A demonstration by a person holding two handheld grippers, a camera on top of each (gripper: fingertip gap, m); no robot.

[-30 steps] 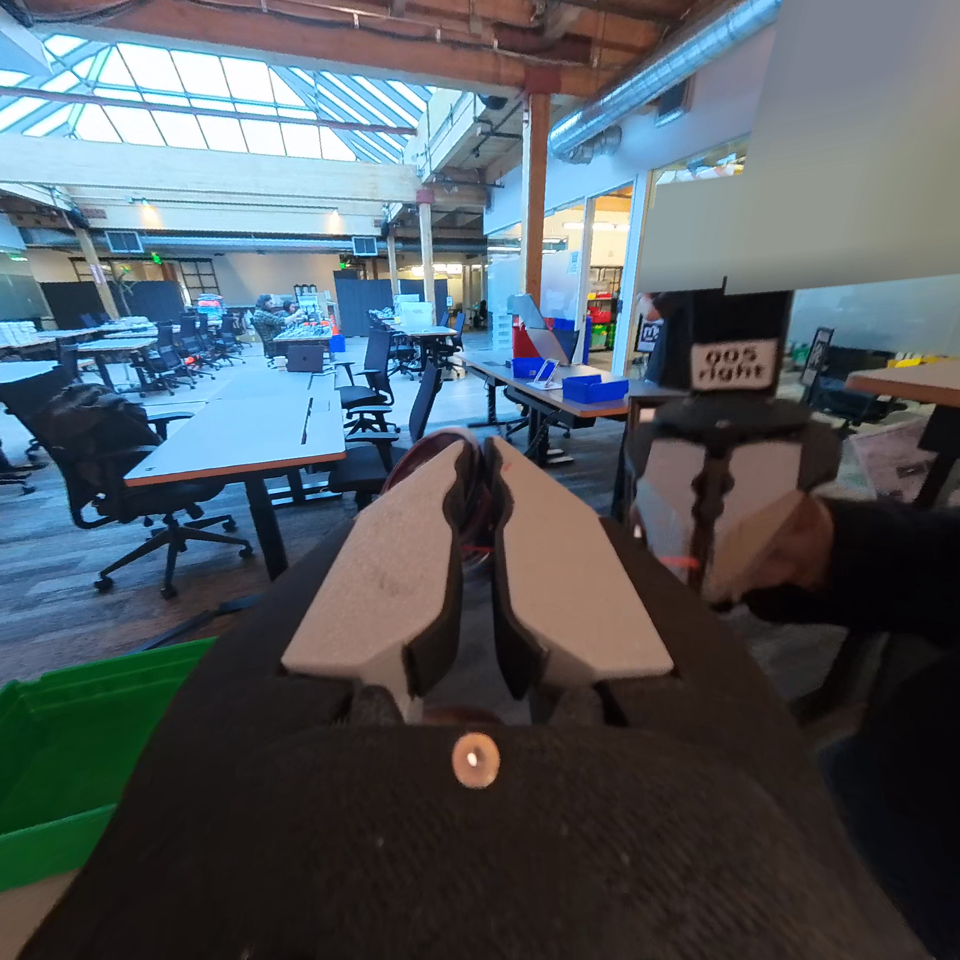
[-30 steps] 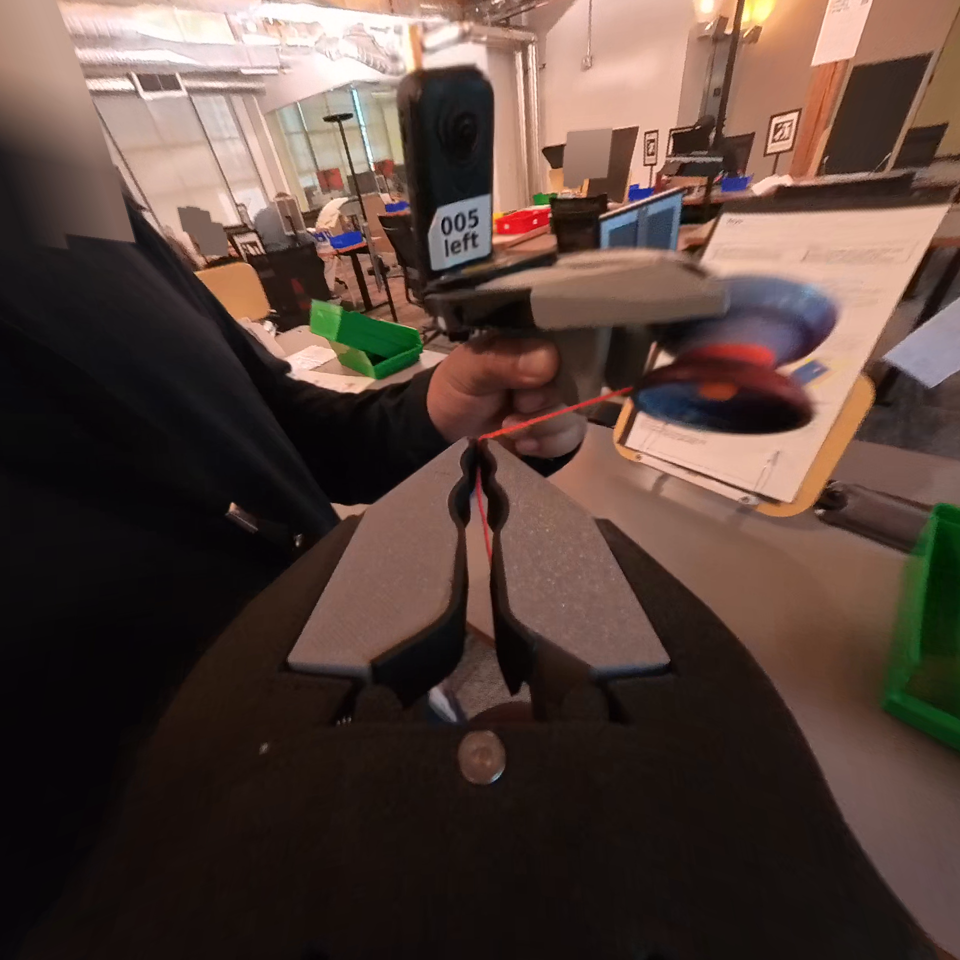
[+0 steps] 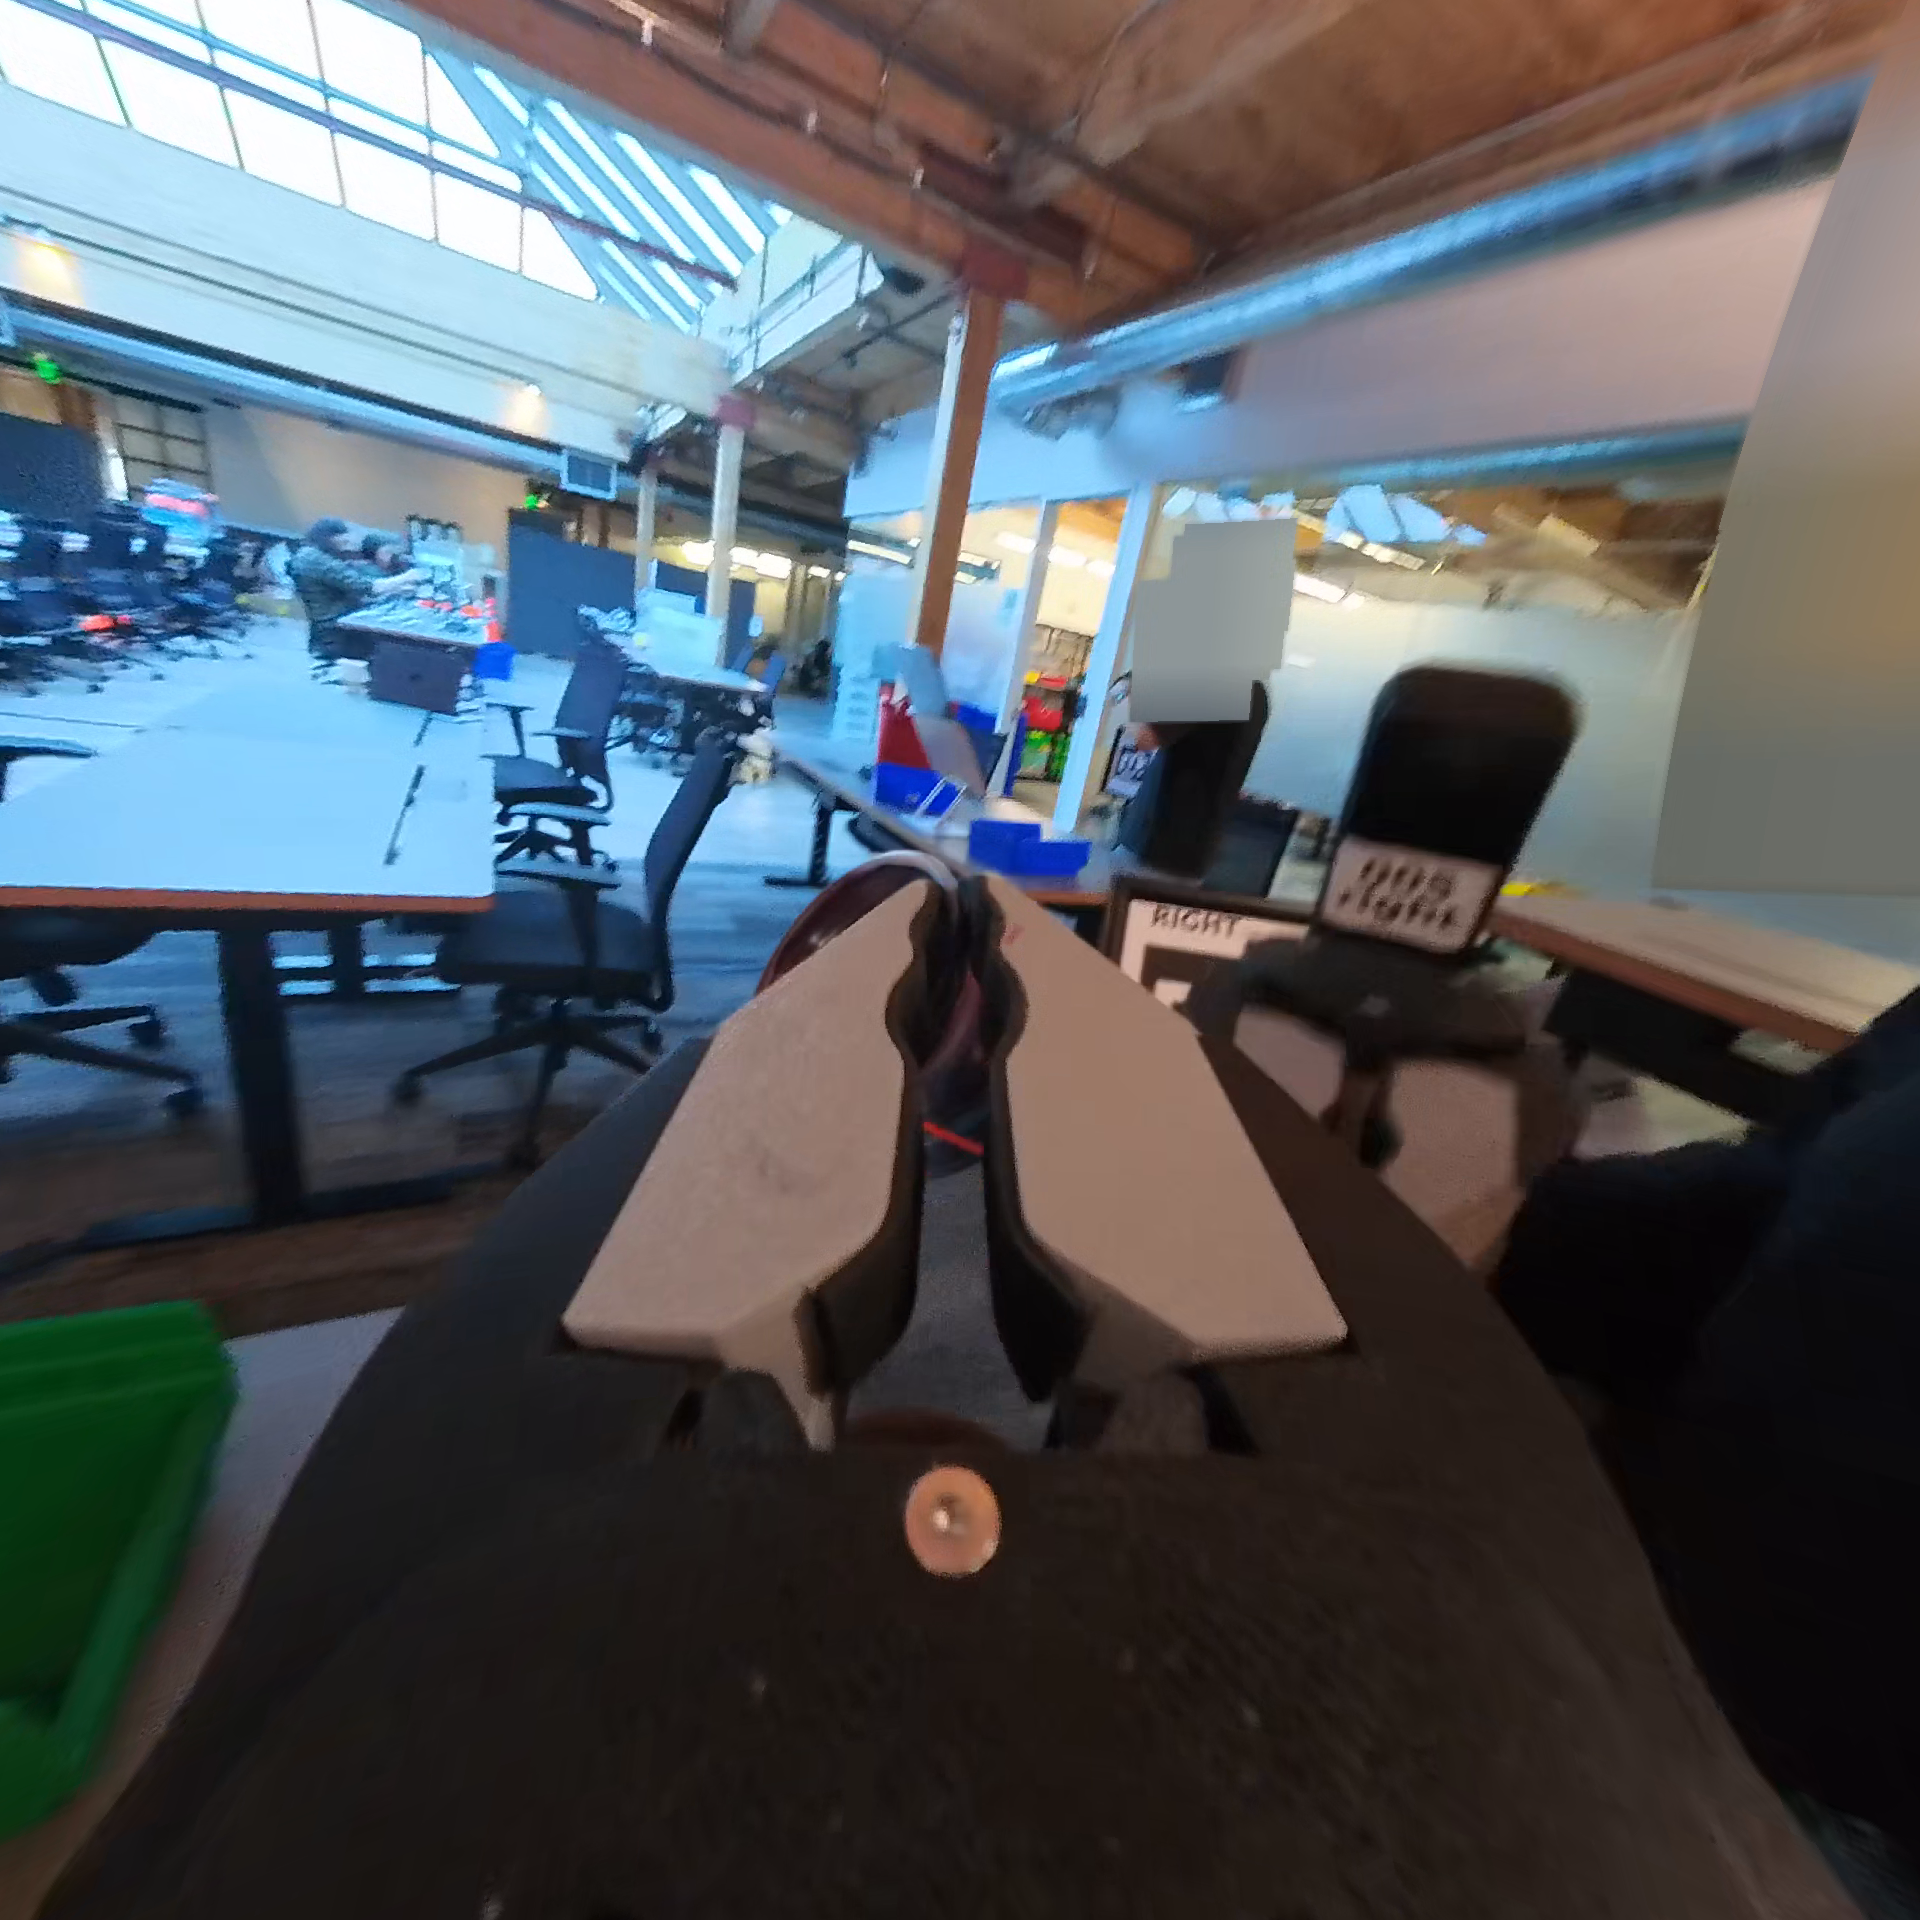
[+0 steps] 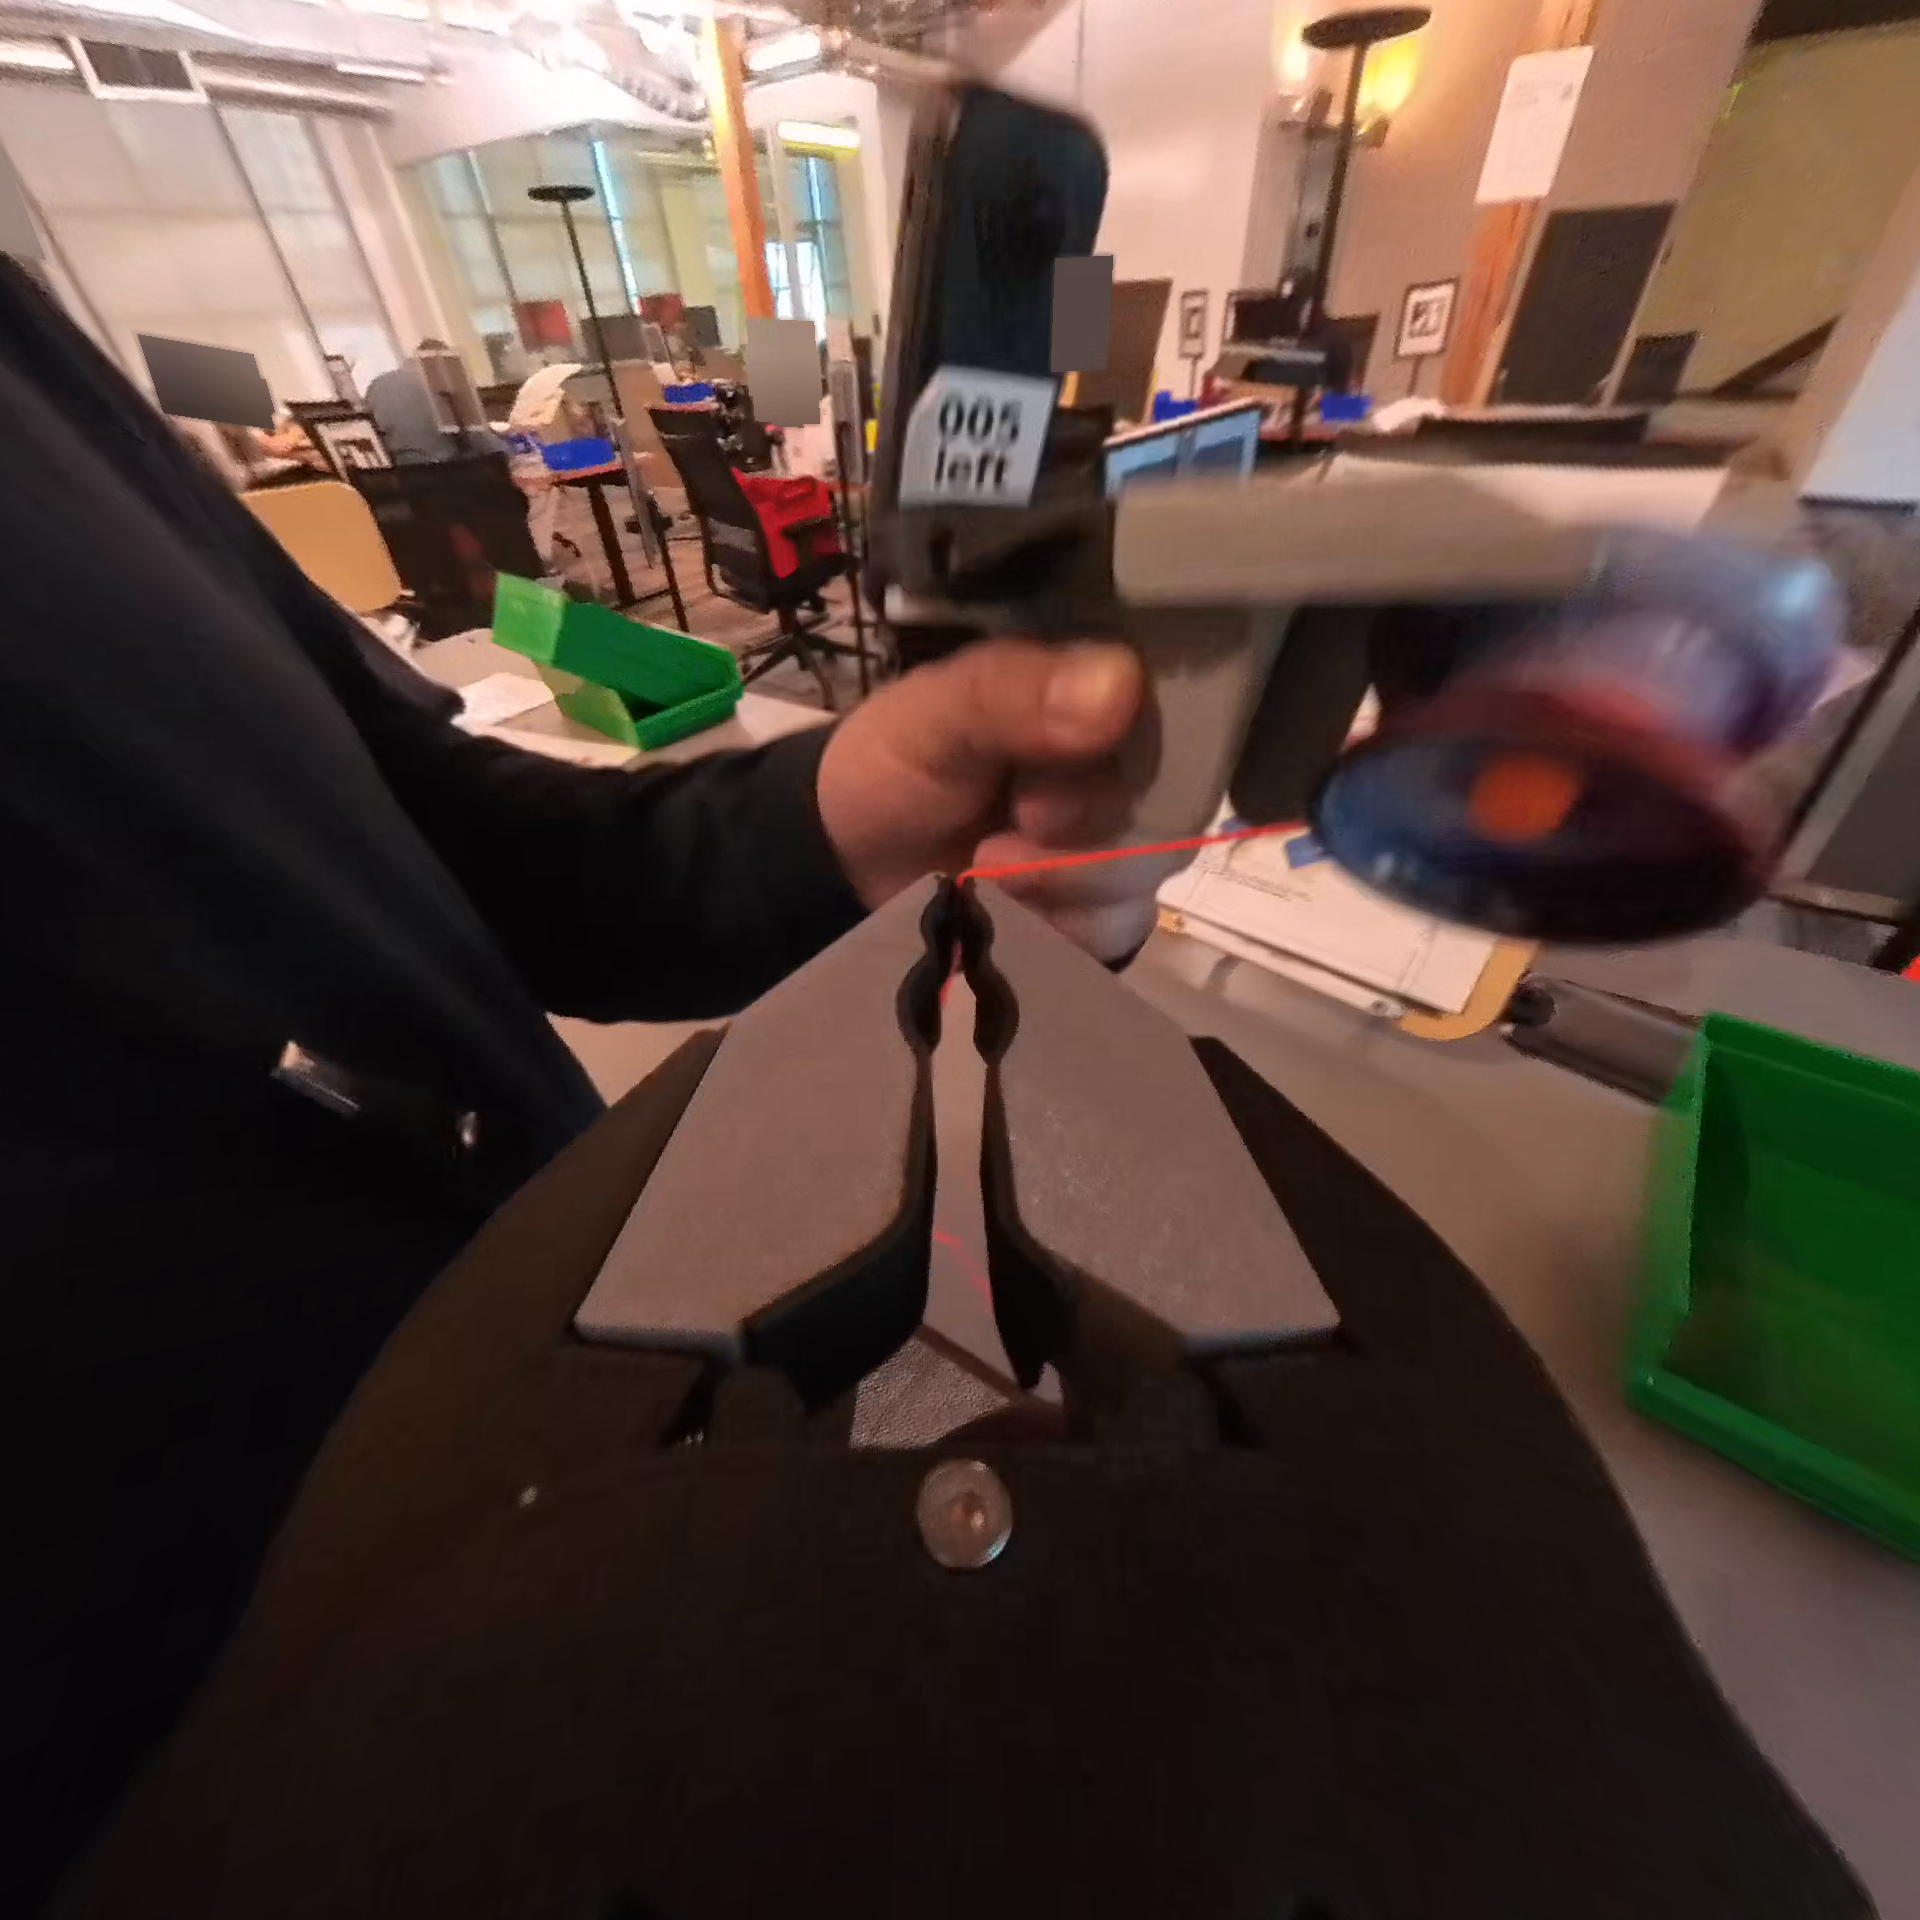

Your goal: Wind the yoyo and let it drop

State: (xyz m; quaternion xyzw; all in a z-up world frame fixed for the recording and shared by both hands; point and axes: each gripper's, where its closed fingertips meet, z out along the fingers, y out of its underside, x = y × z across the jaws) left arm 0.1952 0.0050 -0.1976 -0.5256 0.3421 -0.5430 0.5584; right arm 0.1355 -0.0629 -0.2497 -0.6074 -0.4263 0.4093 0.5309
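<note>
A green bin [image 4: 1787, 1257] stood on the grey table [image 4: 1351, 1143] at the right, its inside dark and unreadable; a smaller green bin [image 4: 623, 665] sat tilted farther back, contents hidden. White labels [image 4: 975, 445] with writing marked each gripper's camera. The left gripper [image 3: 961, 904] was pressed onto the edge of the blue-and-red yoyo [image 4: 1558, 769], held up in the air. The right gripper [image 4: 951, 883] pinched the red string [image 4: 1122, 852] running taut to the yoyo.
</note>
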